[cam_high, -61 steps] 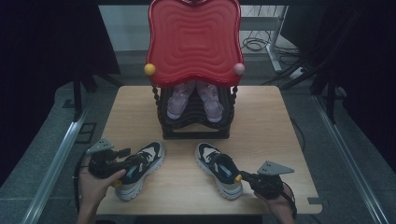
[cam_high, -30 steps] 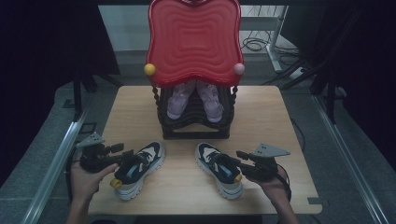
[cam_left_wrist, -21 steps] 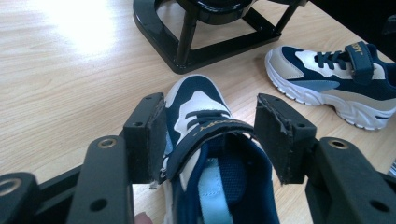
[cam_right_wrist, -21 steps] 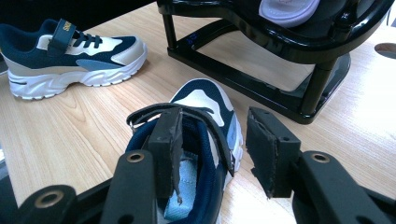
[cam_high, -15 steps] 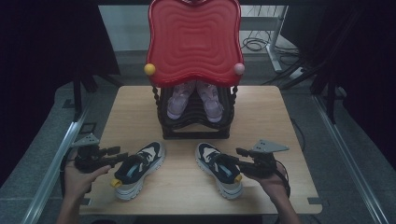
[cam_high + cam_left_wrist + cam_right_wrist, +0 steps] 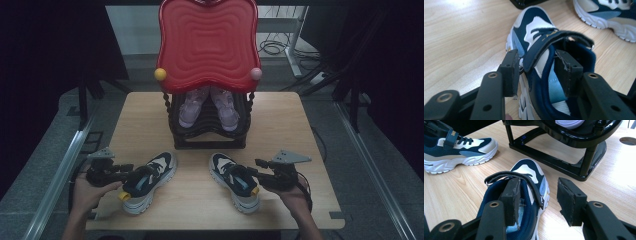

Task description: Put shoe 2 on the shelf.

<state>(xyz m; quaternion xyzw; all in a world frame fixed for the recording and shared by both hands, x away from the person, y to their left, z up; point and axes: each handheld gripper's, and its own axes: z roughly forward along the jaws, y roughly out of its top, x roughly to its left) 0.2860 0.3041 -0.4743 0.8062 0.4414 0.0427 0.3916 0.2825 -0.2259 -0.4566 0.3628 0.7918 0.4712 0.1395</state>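
Now the person is bringing both grippers down onto a pair of shoes on the table (image 6: 150, 112). The left gripper (image 6: 142, 172) is straddling the collar wall of the left shoe (image 6: 147, 181), one jaw inside the opening, one outside; its jaws have just been closing, though a gap is showing at the outer pad, so nothing is gripped yet. The right gripper (image 6: 250, 171) is sitting likewise on the right shoe (image 6: 235, 181), half open, its outer jaw well clear. Each shoe is lying with its toe toward twelve o'clock, pointing at the black rack (image 6: 210, 137) under the red seat (image 6: 207, 42), heel nearest its own hand.
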